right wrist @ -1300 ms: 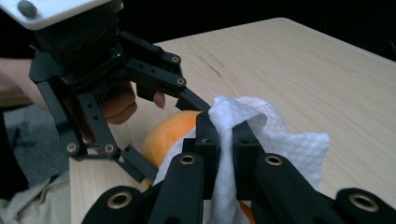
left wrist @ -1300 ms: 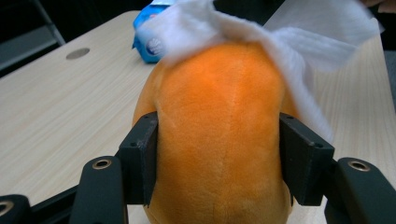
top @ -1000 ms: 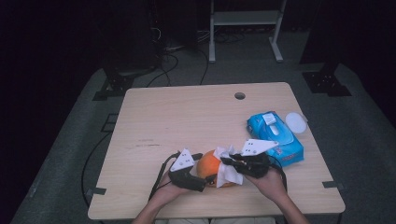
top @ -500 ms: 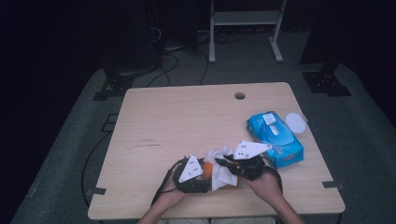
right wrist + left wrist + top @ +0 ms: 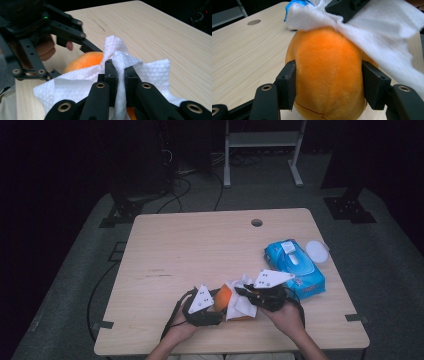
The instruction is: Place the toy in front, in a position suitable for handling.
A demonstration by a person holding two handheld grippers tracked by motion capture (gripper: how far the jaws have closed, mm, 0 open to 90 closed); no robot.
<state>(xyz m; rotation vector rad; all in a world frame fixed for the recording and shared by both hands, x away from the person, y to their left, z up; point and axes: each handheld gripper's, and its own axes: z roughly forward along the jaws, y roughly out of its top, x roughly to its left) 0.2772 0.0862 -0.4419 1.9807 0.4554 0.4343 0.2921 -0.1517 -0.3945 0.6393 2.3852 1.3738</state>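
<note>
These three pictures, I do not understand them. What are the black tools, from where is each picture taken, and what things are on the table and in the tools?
A person sits at a wooden table and holds a hand tool with two black jaws in each hand. The high view looks down from above. The other two pictures come from small cameras riding on the tools, looking along their jaws.

The left gripper has just been closing its jaws on an orange plush toy, and its pads now press the toy's sides. The right gripper is shut on a white paper wipe, which drapes over the toy.

Farther right on the table lie a blue pack of wipes and a round white lid.
</note>
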